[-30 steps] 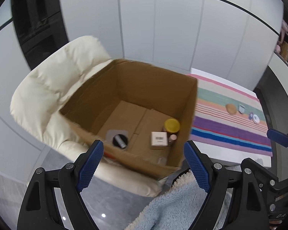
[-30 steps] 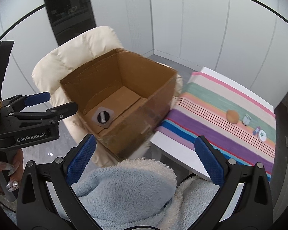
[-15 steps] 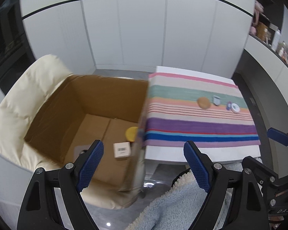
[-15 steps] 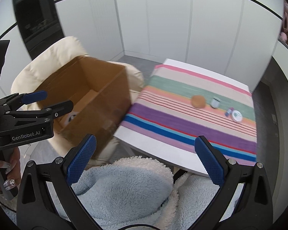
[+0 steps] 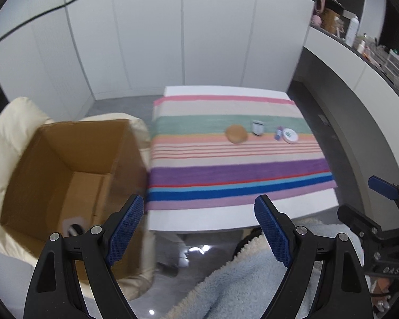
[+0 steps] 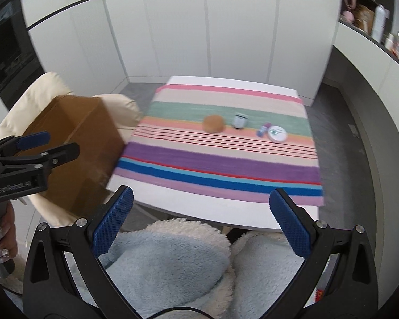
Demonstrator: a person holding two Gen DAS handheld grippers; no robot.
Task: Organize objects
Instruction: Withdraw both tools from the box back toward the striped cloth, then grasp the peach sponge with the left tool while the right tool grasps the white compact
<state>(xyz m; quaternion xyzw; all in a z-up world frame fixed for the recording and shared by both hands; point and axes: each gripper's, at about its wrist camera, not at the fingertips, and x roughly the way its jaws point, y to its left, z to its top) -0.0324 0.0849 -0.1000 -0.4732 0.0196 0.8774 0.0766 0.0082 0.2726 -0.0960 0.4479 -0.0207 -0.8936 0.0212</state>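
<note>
A striped cloth (image 5: 234, 170) (image 6: 220, 159) covers a white table. On its far part lie a round tan object (image 5: 236, 133) (image 6: 213, 123), a small jar (image 5: 257, 127) (image 6: 239, 121), a small purple tube (image 5: 278, 133) (image 6: 262, 130) and a flat white round tin (image 5: 290, 135) (image 6: 277, 133). An open cardboard box (image 5: 66, 175) (image 6: 74, 143) stands on a cream chair to the left. My left gripper (image 5: 199, 231) is open and empty, short of the table's near edge. My right gripper (image 6: 200, 220) is open and empty, also short of the near edge.
The cream padded chair (image 5: 10, 122) (image 6: 45, 90) holds the box. A light blue fleece garment (image 5: 242, 287) (image 6: 178, 265) fills the foreground. A curved counter with bottles (image 5: 359, 40) (image 6: 380, 24) runs along the right. White wall panels stand behind the table.
Both views have swung right, from the box toward the striped table. The box now sits at the left edge. Both grippers stay open and empty.
</note>
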